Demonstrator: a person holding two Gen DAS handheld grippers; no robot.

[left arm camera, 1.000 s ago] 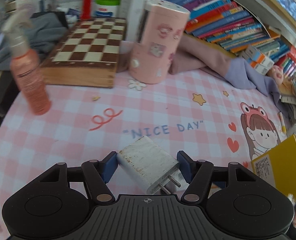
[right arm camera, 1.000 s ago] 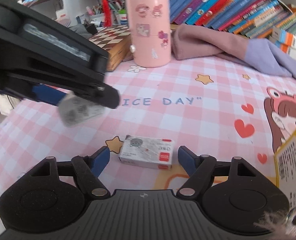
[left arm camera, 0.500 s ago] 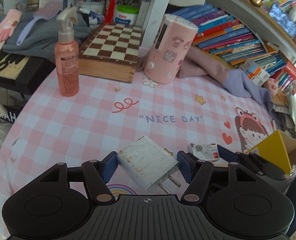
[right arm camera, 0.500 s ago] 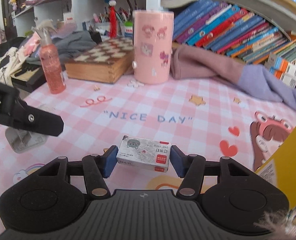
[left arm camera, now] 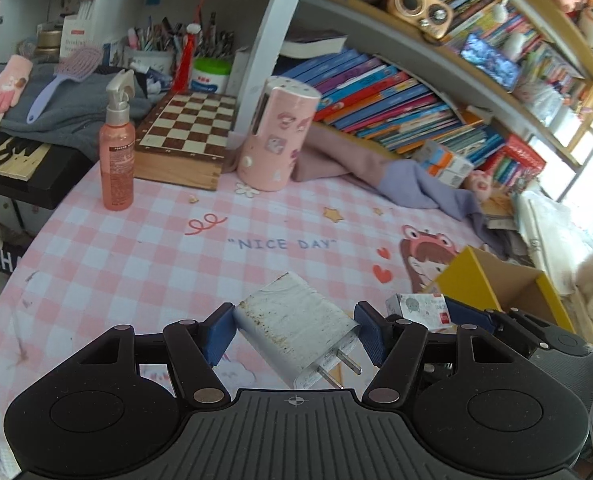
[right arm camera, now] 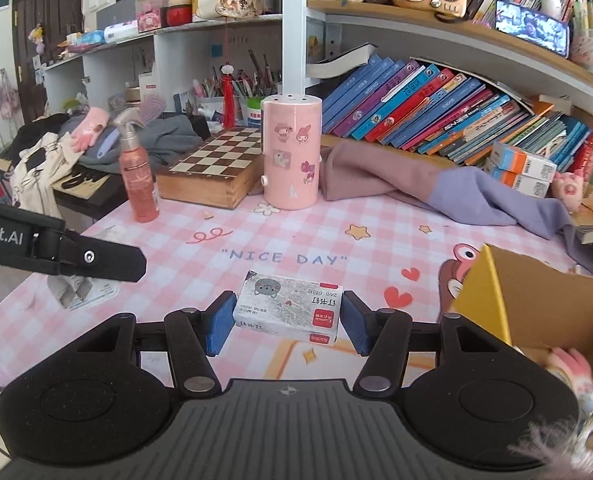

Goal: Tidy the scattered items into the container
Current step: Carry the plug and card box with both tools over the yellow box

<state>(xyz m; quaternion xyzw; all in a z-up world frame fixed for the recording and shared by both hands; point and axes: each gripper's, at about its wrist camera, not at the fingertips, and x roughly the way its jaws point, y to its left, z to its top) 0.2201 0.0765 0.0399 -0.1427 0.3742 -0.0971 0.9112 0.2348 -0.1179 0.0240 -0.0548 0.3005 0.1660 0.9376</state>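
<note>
Now lifted: staple box (right arm camera: 287,307) between right hand-held gripper (right arm camera: 287,320) pads.

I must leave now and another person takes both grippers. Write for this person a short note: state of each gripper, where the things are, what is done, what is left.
Left gripper: shut on the white charger, held above the table, prongs toward the camera.
Right gripper: shut on the small staple box, also lifted.
Container: the yellow cardboard box stands open at the right edge of the pink checked mat; something pink already lies inside.
Done: both items picked up.
Left: carry both to the box and release them. The pink spray bottle stands on the mat.
</note>
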